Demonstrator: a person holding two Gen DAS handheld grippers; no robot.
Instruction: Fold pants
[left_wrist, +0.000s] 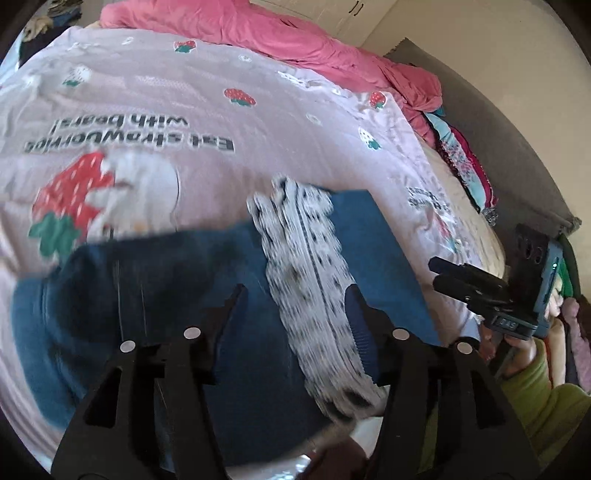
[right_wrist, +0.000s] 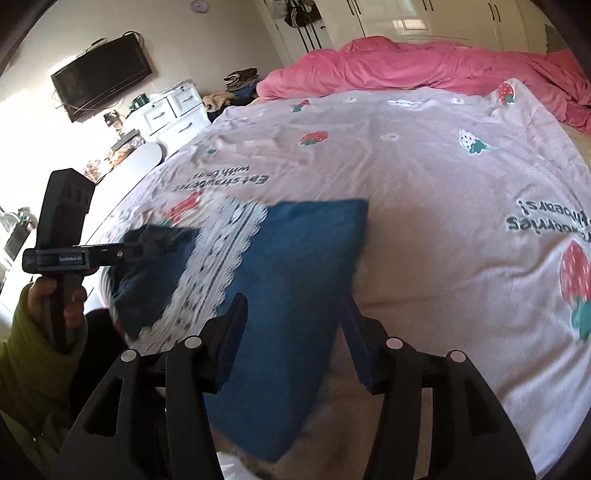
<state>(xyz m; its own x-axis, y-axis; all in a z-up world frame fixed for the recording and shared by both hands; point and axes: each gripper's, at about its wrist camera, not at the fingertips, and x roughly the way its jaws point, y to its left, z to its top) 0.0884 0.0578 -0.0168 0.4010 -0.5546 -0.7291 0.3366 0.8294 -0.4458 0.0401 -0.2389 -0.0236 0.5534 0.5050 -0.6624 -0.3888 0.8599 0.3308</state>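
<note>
The blue pants (right_wrist: 295, 266) with a white patterned lace band (left_wrist: 314, 273) lie on the pink strawberry blanket (right_wrist: 424, 177) on the bed. The left gripper (left_wrist: 295, 299) and the right gripper (right_wrist: 293, 306) both hover above them, jaws wide, gripping nothing.

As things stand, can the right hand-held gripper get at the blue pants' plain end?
Probably yes. The right hand-held gripper is open, and the blue pants lie on the strawberry blanket straight ahead between its fingers, with nothing over that end; the left hand-held gripper works the other side.
</note>
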